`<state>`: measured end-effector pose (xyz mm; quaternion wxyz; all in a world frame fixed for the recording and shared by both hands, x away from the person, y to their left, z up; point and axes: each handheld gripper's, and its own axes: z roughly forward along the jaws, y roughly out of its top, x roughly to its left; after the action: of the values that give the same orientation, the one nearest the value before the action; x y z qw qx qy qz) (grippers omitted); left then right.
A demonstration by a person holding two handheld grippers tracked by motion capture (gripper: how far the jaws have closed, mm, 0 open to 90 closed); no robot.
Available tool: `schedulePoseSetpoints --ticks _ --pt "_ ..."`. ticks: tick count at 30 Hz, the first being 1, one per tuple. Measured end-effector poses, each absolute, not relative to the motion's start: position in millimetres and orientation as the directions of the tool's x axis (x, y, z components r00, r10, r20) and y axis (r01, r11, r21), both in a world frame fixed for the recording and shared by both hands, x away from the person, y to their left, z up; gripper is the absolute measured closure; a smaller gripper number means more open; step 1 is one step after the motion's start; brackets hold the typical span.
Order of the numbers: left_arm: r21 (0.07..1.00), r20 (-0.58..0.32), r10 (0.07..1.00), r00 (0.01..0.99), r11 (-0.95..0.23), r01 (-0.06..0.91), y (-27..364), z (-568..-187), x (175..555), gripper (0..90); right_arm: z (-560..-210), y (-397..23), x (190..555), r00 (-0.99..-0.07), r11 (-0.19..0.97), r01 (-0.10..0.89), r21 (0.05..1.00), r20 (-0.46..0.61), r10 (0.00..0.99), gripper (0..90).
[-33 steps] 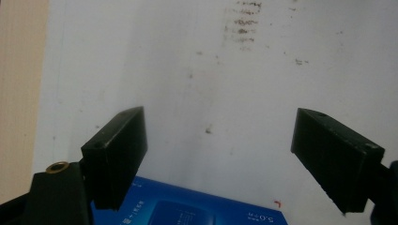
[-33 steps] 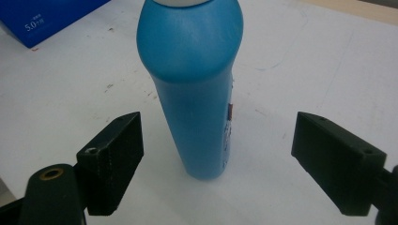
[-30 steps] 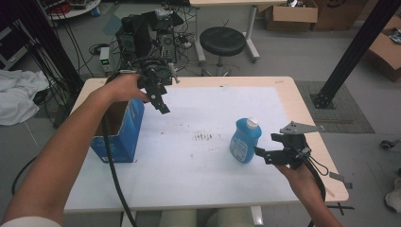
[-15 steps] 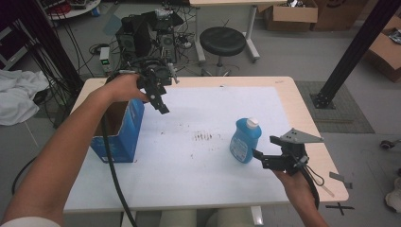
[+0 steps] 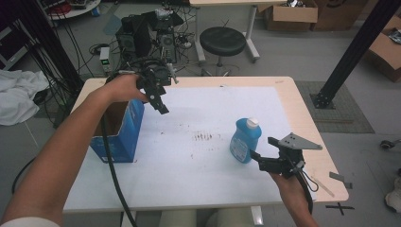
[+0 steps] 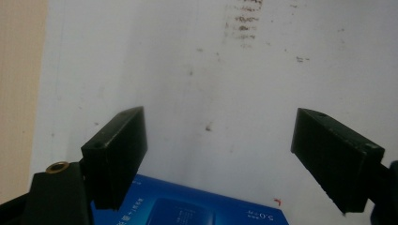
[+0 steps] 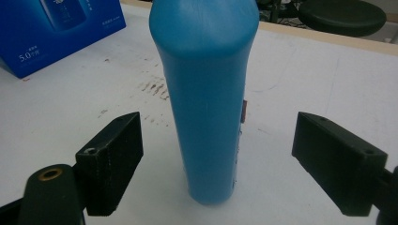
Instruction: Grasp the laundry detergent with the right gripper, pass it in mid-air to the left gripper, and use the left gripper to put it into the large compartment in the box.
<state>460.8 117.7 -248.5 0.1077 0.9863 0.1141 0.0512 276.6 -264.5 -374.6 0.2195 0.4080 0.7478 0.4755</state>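
Observation:
A blue bottle (image 5: 245,141) with a white cap stands upright on the white table sheet (image 5: 198,161), right of the middle. My right gripper (image 5: 261,152) sits just right of it, open; in the right gripper view the bottle (image 7: 206,98) stands ahead, between the spread jaws and clear of both. An open blue cardboard box (image 5: 119,132) stands at the left. My left gripper (image 5: 160,105) hangs open in the air beside the box's far right corner; the left gripper view looks down on the sheet and the box's edge (image 6: 197,208).
A patch of dark smudges (image 5: 204,137) marks the sheet's middle. Behind the table are a black stool (image 5: 222,41), computer gear with cables (image 5: 146,28) and cardboard boxes (image 5: 288,14). A black post (image 5: 350,52) rises at the right.
My right gripper has dropped lower and slid slightly back toward the table's near edge, still beside the bottle. The left gripper and the box have stayed put.

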Motion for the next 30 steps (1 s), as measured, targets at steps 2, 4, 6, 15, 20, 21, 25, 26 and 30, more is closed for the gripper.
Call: schedulePoseSetpoints --ticks 2,4,6,15,20,21,25,26,30 --pt "0.224 0.077 0.236 0.969 -0.951 0.214 118 -249 461 19.3 -377 -263 278 -0.568 0.213 0.401 0.891 0.059 0.821 16.1" --pt "0.226 0.076 0.235 0.969 -0.951 0.213 117 -249 461 19.3 -378 -262 279 -0.565 0.213 0.4 0.891 0.057 0.823 16.1" --pt "0.226 0.075 0.234 0.969 -0.951 0.212 117 -249 461 19.3 -380 -260 281 -0.559 0.205 0.393 0.896 0.056 0.827 16.1" --pt "0.221 0.075 0.228 0.971 -0.953 0.207 116 -250 462 19.4 -385 -255 285 -0.555 0.185 0.373 0.909 0.059 0.83 16.3" --pt "0.227 0.072 0.234 0.97 -0.951 0.212 117 -250 462 19.3 -389 -252 289 -0.557 0.184 0.375 0.908 0.062 0.828 16.2" --pt "0.227 0.072 0.234 0.97 -0.95 0.212 117 -251 462 19.3 -389 -252 290 -0.556 0.181 0.375 0.909 0.064 0.829 16.2" --pt "0.226 0.071 0.234 0.97 -0.951 0.212 117 -251 462 19.3 -392 -250 292 -0.55 0.174 0.375 0.911 0.067 0.833 15.8" --pt "0.226 0.071 0.233 0.97 -0.951 0.211 117 -252 462 19.3 -393 -250 293 -0.549 0.174 0.373 0.911 0.066 0.833 15.8" --pt "0.227 0.072 0.232 0.97 -0.951 0.21 116 -251 462 19.4 -395 -244 298 -0.55 0.169 0.367 0.915 0.067 0.832 15.9"
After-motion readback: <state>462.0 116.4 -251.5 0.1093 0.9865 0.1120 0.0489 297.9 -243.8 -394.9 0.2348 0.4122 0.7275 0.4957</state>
